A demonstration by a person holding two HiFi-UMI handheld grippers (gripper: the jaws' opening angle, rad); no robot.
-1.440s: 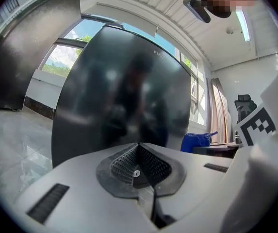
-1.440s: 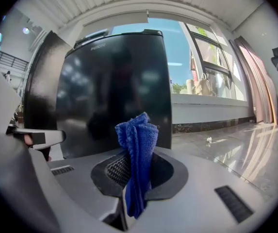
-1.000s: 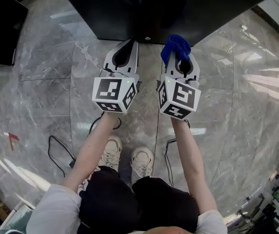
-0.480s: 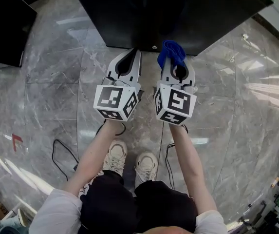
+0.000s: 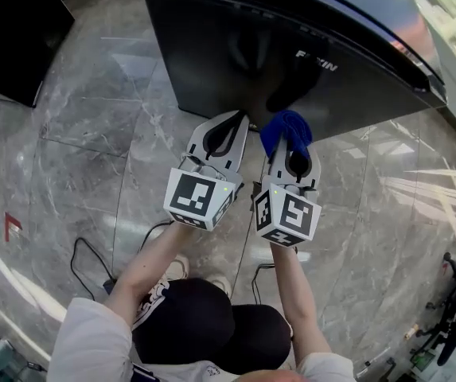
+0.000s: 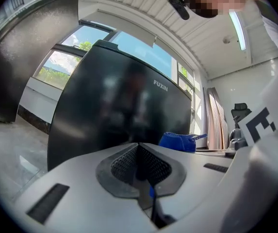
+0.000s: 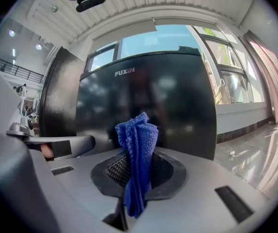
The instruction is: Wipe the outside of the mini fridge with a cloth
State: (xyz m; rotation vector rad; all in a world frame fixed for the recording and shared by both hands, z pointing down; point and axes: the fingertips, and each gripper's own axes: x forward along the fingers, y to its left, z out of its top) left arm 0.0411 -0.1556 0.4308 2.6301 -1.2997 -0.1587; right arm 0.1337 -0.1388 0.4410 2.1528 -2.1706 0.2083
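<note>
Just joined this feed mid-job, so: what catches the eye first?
The blue cloth stands out, pinched upright between the fingers of the right gripper, close in front of the black mini fridge. Beside it the left gripper is shut on nothing, both above the grey marble floor.

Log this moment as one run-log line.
stage: pre-wipe | right claw: shut on blue cloth | left claw: shut, empty | mini fridge: straight ahead, cloth contact unclear
</note>
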